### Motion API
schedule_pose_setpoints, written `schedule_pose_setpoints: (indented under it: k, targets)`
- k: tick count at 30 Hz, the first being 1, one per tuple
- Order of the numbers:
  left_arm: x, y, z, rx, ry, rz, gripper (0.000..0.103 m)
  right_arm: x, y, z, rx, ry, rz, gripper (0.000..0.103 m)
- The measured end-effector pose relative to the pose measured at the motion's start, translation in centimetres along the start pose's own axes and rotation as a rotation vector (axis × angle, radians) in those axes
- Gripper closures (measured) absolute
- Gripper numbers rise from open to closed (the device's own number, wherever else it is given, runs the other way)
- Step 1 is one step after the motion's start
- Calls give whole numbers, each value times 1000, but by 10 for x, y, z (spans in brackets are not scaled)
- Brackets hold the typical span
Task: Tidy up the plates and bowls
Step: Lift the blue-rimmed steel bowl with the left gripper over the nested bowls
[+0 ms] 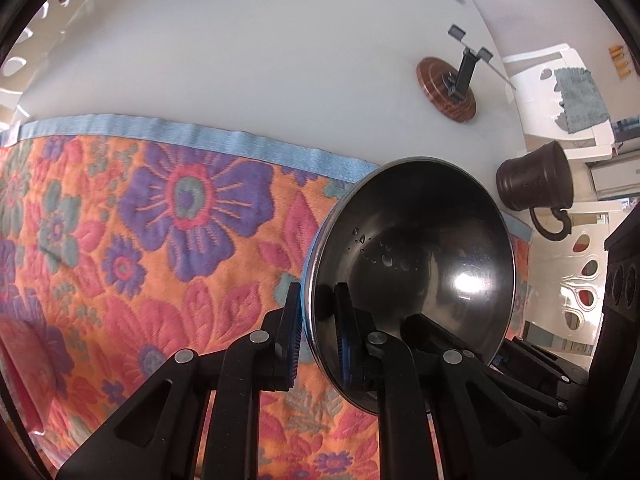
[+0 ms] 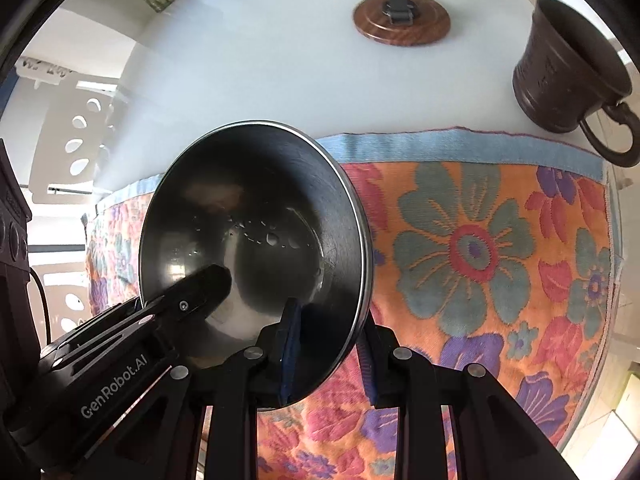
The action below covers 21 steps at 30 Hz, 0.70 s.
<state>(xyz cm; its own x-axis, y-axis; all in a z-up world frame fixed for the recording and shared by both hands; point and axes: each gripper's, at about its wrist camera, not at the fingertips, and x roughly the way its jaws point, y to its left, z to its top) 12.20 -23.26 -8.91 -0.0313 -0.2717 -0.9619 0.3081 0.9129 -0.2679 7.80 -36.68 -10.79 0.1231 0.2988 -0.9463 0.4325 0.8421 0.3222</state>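
A shiny steel bowl (image 1: 416,264) with water drops inside is held tilted on its edge above the flowered cloth (image 1: 140,240). My left gripper (image 1: 318,340) is shut on the bowl's rim, one blue pad inside and one outside. In the right wrist view the same bowl (image 2: 256,248) is pinched at its rim by my right gripper (image 2: 328,356), also shut on it. The left gripper's body (image 2: 120,344) shows at the lower left of that view, reaching into the bowl from the other side.
A dark metal mug (image 2: 568,76) with a handle stands on the white table (image 1: 240,60) just past the cloth's blue hem. A round wooden base with a black stand (image 2: 402,20) sits farther back. White chairs (image 1: 568,92) stand beyond the table edge.
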Motion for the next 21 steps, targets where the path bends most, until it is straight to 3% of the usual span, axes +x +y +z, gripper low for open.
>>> schedule_pose_setpoints:
  k: [14, 21]
  targets:
    - [-49, 51, -19, -63, -66, -8, 91, -21, 65, -38, -57, -32, 6, 78]
    - [-82, 99, -37, -104, -97, -9, 91, -24, 107, -47, -96, -36, 13, 78]
